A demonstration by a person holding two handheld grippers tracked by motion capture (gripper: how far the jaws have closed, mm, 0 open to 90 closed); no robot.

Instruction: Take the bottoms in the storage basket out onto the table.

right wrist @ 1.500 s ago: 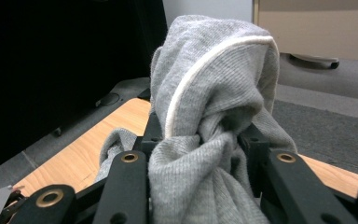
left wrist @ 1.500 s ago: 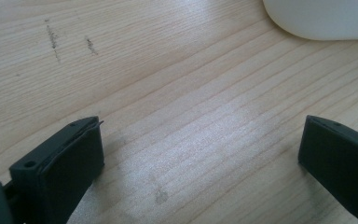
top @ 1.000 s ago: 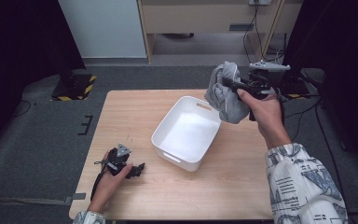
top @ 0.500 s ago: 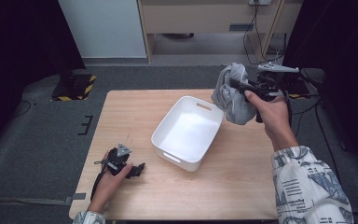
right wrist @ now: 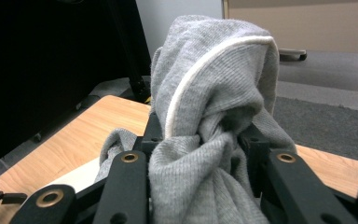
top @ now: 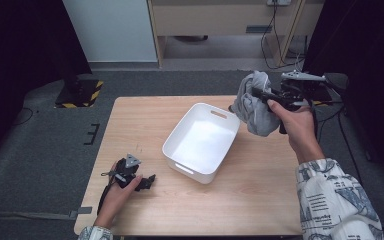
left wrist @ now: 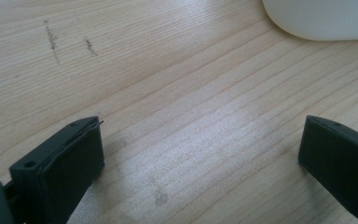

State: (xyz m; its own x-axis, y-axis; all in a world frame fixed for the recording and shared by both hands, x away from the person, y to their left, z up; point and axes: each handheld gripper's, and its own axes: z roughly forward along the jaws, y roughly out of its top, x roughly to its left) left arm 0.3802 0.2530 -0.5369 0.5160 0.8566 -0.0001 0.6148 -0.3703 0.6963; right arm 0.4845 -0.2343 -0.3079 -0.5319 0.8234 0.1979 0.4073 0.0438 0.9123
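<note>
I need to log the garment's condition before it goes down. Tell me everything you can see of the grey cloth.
The grey cloth is a soft knitted fabric with a thin white trim along one edge. It is bunched and twisted, pinched at its middle between the jaws of the right gripper, which is shut on it. A rounded fold rises above the jaws; the rest hangs loose below. It is held in the air by the far right corner of the white tub, touching neither it nor the table.

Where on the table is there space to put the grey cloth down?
Bare wood lies left of the white bin, up to the table's far-left corner, and along the near edge right of the left gripper. The bin is empty too. Only its middle spot is taken.
</note>
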